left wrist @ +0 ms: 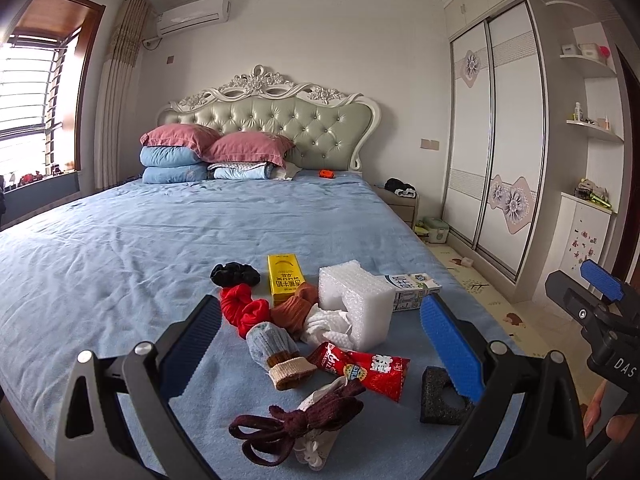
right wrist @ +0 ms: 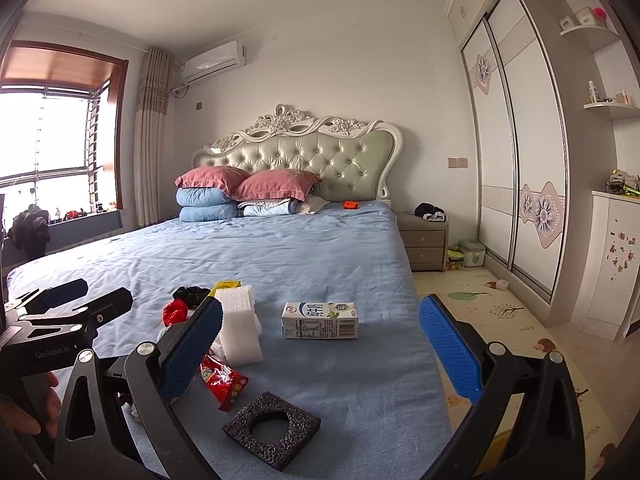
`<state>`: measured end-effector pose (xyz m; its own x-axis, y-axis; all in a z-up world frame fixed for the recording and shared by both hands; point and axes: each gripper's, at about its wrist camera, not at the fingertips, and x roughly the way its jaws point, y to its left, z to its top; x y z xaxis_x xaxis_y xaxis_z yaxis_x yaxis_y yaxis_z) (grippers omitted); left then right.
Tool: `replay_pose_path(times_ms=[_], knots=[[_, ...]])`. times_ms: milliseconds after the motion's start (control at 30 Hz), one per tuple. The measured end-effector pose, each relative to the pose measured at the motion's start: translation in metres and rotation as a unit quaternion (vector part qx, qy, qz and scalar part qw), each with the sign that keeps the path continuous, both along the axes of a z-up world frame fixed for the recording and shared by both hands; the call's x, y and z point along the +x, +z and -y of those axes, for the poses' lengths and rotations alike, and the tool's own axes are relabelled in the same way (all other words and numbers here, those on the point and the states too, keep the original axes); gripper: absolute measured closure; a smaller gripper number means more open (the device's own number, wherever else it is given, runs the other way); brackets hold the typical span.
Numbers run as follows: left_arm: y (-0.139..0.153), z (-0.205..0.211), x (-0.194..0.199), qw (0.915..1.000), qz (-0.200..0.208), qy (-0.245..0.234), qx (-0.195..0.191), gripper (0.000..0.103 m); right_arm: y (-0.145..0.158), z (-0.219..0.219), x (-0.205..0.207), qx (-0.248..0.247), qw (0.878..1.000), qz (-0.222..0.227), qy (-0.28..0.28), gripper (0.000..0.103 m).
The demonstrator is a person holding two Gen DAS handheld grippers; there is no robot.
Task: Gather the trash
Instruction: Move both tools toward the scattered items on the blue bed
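Trash lies mixed with socks on the near end of the blue bed [left wrist: 120, 240]. A red snack wrapper [left wrist: 368, 368], a white foam block [left wrist: 356, 304], a yellow drink carton [left wrist: 285, 278], a white milk carton [right wrist: 320, 320] and a black foam square with a hole [right wrist: 272, 428] show. My left gripper [left wrist: 320, 352] is open and empty, hovering above the wrapper and socks. My right gripper [right wrist: 320, 360] is open and empty, above the black foam square and near the milk carton; it also shows at the right edge of the left wrist view [left wrist: 600, 292].
Red, black, orange, grey and maroon socks [left wrist: 280, 340] lie among the trash. Pillows and folded quilts [left wrist: 212, 156] are at the headboard. A nightstand [right wrist: 426, 240], a wardrobe [right wrist: 520, 160] and a play mat on the floor [right wrist: 500, 320] are to the right of the bed.
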<state>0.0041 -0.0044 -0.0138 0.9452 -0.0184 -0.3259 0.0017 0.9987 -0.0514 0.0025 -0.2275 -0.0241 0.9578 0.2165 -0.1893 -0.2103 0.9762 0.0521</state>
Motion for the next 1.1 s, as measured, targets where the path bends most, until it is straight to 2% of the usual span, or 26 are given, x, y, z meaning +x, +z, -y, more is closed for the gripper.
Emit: replay_pose_path(times_ms=[167,1100], knots=[[-0.001,-0.010,0.004,0.9999,-0.007,0.003,-0.014,0.004,-0.001,-0.002,0.005,0.004,1.000,-0.007,0.004,0.007],[-0.005,-0.015,0.011,0.9996,-0.020,0.006,-0.018,0.004,-0.006,-0.015,0.014,-0.003,0.999,-0.019,0.032,0.007]])
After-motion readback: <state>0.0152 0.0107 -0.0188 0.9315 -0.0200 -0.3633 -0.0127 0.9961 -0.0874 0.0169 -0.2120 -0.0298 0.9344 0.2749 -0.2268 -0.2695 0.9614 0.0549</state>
